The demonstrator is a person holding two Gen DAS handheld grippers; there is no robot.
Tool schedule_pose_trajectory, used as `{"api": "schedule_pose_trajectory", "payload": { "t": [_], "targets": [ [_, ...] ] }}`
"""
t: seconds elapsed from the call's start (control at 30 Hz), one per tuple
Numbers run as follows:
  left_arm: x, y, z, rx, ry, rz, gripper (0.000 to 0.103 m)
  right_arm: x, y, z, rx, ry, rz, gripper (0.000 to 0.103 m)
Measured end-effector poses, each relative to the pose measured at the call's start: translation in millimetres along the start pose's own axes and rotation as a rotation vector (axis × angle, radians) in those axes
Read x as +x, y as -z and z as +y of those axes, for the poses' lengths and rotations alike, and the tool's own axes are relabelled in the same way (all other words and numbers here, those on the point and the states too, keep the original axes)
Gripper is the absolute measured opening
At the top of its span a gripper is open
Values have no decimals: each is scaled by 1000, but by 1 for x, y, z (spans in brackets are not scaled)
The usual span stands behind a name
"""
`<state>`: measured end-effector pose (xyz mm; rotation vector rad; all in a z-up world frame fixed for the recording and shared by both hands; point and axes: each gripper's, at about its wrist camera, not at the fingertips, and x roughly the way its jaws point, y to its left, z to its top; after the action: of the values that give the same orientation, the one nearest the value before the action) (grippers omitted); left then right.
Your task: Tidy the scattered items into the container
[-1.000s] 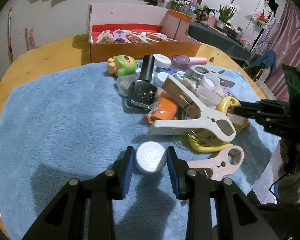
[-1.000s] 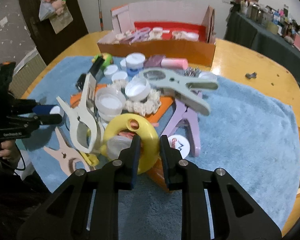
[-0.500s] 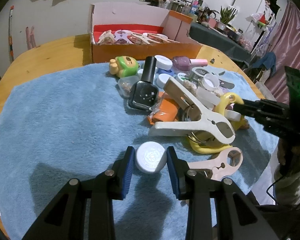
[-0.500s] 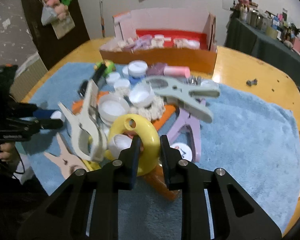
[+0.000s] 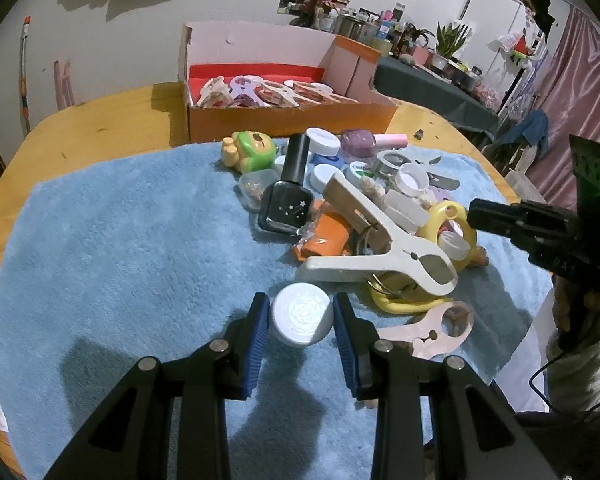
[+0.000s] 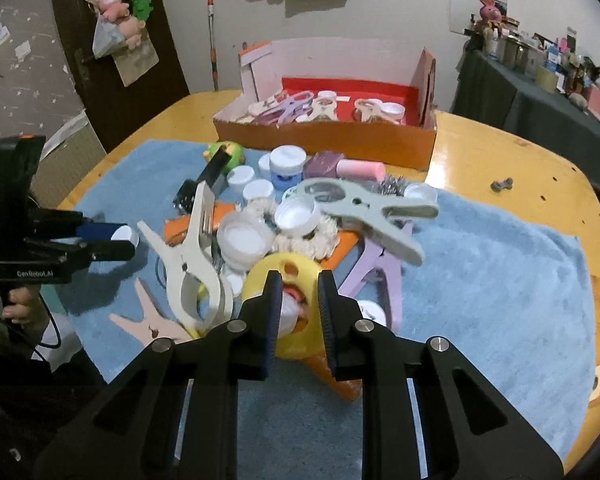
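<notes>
My left gripper [image 5: 300,316] is shut on a small white round jar [image 5: 302,314] just above the blue towel [image 5: 119,260], in front of the pile. In the right wrist view this gripper [image 6: 117,240] shows at the left with the white jar [image 6: 124,233] at its tips. My right gripper [image 6: 298,300] is shut on the near rim of a yellow ring [image 6: 287,274], which tilts up out of the pile. From the left wrist view the right gripper [image 5: 474,216] meets the yellow ring [image 5: 440,210]. The orange cardboard box [image 5: 291,124] [image 6: 324,140] stands behind the pile with several clips inside.
The pile holds a cream clamp [image 5: 380,252], a black nail-polish bottle [image 5: 287,204], a green toy [image 5: 251,152], a grey-green clamp [image 6: 364,210], a lilac clamp [image 6: 376,276], white lids and orange wedges. A pink flat clip [image 5: 436,328] lies right of my left fingers. A hand [image 6: 15,304] grips the left handle.
The right gripper has raised the yellow ring's near side, so the ring stands more tilted above the pile. The left gripper and its white jar have stayed put.
</notes>
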<state>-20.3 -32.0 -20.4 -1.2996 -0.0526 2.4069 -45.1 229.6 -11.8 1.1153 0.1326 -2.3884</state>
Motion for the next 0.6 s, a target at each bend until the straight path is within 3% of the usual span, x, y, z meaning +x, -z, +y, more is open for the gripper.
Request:
{"api": "schedule_pose_trajectory", "payload": {
  "t": [0.17,0.23,0.3,0.6],
  "targets": [
    [1,0,2,-5,8,3,35,-1,10,17,-74,-7,30,23],
    [1,0,1,-6,13,4,35,-1,13,24,-101,-20,44,34],
    [2,0,1,-3,15,4,35,-1,16,29,-121,-10,42,62],
    [1,1,1,-9,26,11,35,6,14,34,-157,0,31,62]
  ]
}}
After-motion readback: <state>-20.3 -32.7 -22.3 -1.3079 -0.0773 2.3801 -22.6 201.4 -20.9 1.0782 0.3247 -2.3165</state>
